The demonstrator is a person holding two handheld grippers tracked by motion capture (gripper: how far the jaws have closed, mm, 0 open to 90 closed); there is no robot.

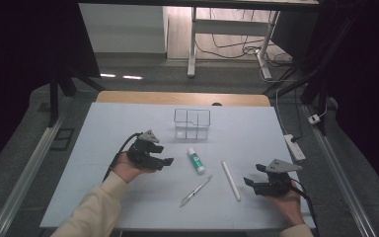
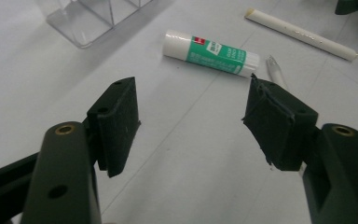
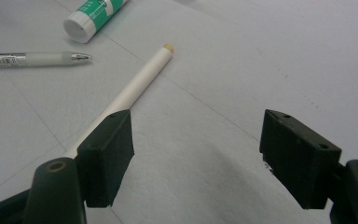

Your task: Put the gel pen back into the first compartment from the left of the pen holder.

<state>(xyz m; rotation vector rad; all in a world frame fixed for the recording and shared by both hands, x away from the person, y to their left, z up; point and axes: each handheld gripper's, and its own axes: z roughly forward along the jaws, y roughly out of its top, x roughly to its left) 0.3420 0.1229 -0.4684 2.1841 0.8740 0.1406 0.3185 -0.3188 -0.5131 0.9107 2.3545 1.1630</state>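
A green-and-white glue stick (image 1: pixel 196 161) lies near the middle of the white table, just in front of a clear plastic organiser (image 1: pixel 192 123). A silver pen (image 1: pixel 195 191) and a white stick (image 1: pixel 230 179) lie closer to the front. My left gripper (image 1: pixel 165 162) is open, its jaws pointing right toward the glue stick (image 2: pixel 210 53), with nothing between them. My right gripper (image 1: pixel 250 183) is open too, resting low at the right of the white stick (image 3: pixel 135 88), which passes behind its left jaw. The pen (image 3: pixel 32 59) and glue stick (image 3: pixel 95 17) lie beyond.
The organiser (image 2: pixel 93 21) has several empty compartments. A white power strip (image 1: pixel 294 146) lies by the table's right edge. The table's wooden far edge (image 1: pixel 182 98) meets a floor with desk legs and cables behind.
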